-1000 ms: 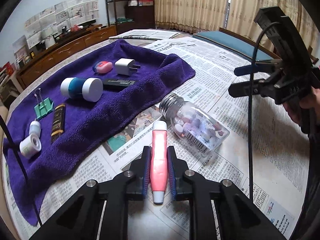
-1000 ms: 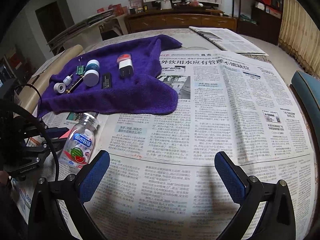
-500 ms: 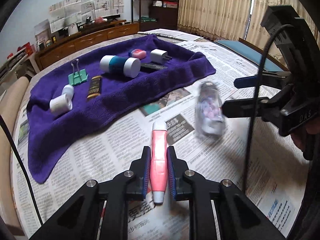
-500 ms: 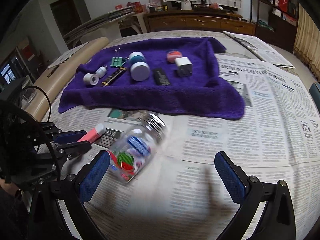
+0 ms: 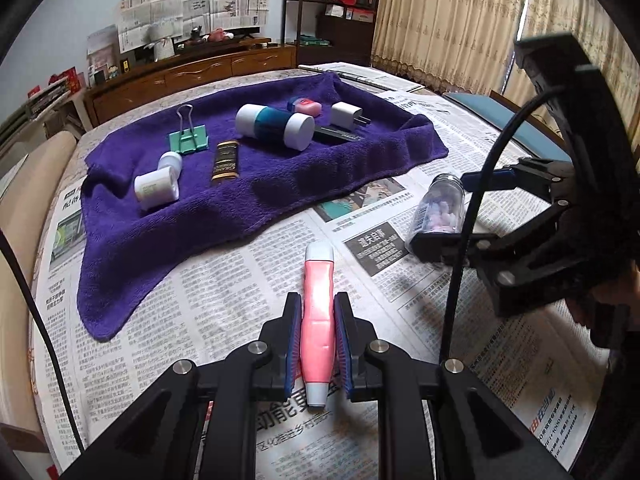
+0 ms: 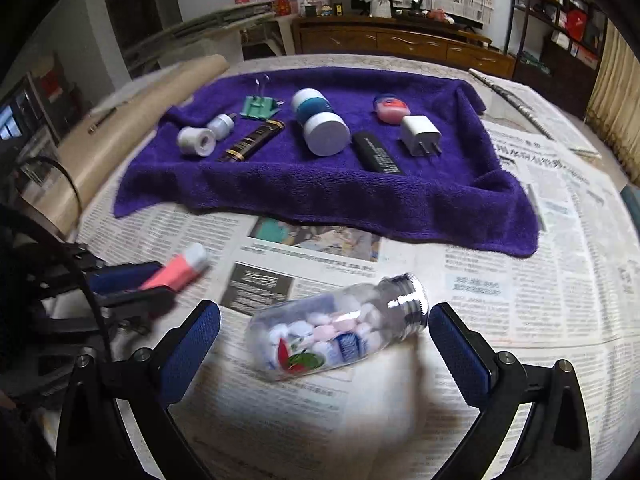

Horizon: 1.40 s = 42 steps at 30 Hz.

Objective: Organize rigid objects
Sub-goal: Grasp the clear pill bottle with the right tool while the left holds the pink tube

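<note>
My left gripper (image 5: 318,322) is shut on a pink tube with a pale blue cap (image 5: 317,312) and holds it over the newspaper, short of the purple towel (image 5: 248,200). The tube also shows in the right wrist view (image 6: 176,272). My right gripper (image 6: 324,344) is open, its blue pads on either side of a clear candy bottle with a silver neck (image 6: 336,336) that lies on its side on the newspaper. In the left wrist view the bottle (image 5: 440,210) sits between the right gripper's fingers (image 5: 492,178).
On the towel lie a blue-and-white cylinder (image 6: 318,122), a white charger plug (image 6: 420,136), a black bar (image 6: 378,154), a pink case (image 6: 392,110), a dark tube (image 6: 252,142), a green binder clip (image 6: 260,106) and two small white rolls (image 6: 196,140). Newspaper (image 6: 540,280) covers the table.
Both grippers swung toward the towel. The right gripper moved in around the candy bottle, which now lies between its pads. The left gripper still holds the pink tube.
</note>
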Tool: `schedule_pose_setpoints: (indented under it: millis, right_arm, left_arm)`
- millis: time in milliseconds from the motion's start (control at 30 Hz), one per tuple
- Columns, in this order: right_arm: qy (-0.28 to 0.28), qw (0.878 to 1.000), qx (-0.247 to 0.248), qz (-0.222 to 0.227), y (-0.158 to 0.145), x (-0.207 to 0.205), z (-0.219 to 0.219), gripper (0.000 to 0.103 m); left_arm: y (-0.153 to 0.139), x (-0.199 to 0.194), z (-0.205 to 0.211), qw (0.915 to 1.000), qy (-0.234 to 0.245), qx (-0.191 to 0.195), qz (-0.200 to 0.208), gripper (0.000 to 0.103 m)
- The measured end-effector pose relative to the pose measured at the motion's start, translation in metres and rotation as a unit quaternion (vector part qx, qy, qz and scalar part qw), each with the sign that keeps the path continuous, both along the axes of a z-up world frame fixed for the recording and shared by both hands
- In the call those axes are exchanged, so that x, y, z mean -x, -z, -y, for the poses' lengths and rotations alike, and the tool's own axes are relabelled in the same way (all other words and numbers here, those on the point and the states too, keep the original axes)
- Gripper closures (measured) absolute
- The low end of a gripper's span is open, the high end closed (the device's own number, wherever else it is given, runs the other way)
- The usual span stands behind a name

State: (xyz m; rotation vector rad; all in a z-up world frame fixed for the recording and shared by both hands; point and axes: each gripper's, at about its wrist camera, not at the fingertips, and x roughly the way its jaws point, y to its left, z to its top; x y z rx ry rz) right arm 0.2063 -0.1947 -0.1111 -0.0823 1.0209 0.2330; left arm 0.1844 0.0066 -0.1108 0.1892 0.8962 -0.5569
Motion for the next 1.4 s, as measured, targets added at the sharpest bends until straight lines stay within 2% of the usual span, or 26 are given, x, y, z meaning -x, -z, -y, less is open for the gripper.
schedule_pose_setpoints:
  millis: [67,400,600,667,800,933,1100,1200,1333,1400]
  right_arm:
    - [0.011,1.0,0.024,0.006,-0.001,0.001,0.006,0.001]
    - [0.087,0.996,0.004,-0.014,0.0,0.008,0.069,0.001]
    - [0.11,0.994,-0.023,-0.014,0.006,0.0,0.058,0.001]
    - [0.117,0.993,-0.013,-0.002,0.007,-0.006,0.048,0.001]
    - [0.133,0.99,0.043,0.008,0.011,-0.008,0.045,0.001]
    - [0.152,0.988,0.03,-0.007,0.014,0.002,0.072,0.001]
    - [0.158,0.987,0.022,-0.011,0.016,0.004,0.099,0.001]
    - [0.13,0.991,0.012,-0.007,0.016,-0.006,0.098,0.002]
    - [0.082,0.996,0.019,0.001,0.015,-0.018,0.086,0.013]
    - [0.059,0.998,0.02,0.011,0.013,-0.017,0.082,0.028]
  left_arm:
    - [-0.001,0.0,-0.003,1.0,-0.002,0.003,0.001,0.087]
    - [-0.001,-0.001,-0.005,1.0,-0.006,0.006,-0.003,0.086]
    - [0.003,-0.003,-0.002,0.9999,-0.004,0.005,-0.01,0.086]
    - [0.003,-0.003,-0.001,0.9999,-0.003,0.005,-0.01,0.086]
    - [0.002,-0.003,-0.002,0.9999,-0.002,0.006,-0.011,0.086]
    - [0.001,-0.003,-0.003,0.9999,-0.004,0.009,-0.011,0.086]
    - [0.002,-0.004,-0.003,0.9999,-0.004,0.007,-0.013,0.086]
    - [0.004,-0.005,-0.003,0.9999,-0.003,0.005,-0.016,0.086]
    - [0.004,-0.006,-0.003,0.9998,-0.004,0.006,-0.017,0.086]
    - [0.004,-0.007,-0.003,0.9998,-0.005,0.006,-0.017,0.086]
